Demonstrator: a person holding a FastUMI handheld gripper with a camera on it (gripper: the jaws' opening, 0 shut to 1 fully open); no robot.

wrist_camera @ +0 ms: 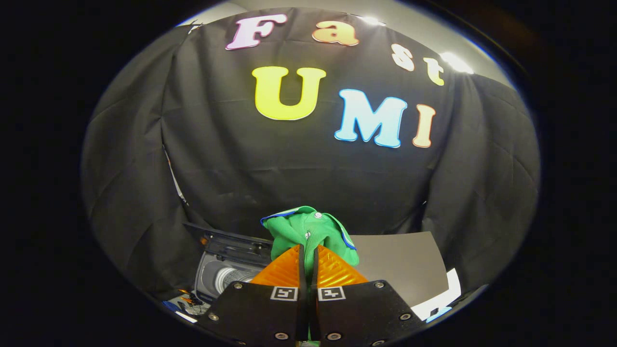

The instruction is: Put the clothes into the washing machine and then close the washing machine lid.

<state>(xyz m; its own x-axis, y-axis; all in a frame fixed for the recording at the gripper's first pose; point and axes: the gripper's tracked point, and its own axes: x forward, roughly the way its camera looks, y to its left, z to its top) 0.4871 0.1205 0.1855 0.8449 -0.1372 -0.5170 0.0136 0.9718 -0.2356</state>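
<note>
Pinching green shirt tight, gripper fingers nearly closed (cloth bunched above them); washing machine open, down left.

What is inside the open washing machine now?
Inside the washing machine a pale drum with a ribbed centre shows. The gripper, shut on the green garment, covers its right part.

The green garment and tongs hide much of the washing machine.
</note>
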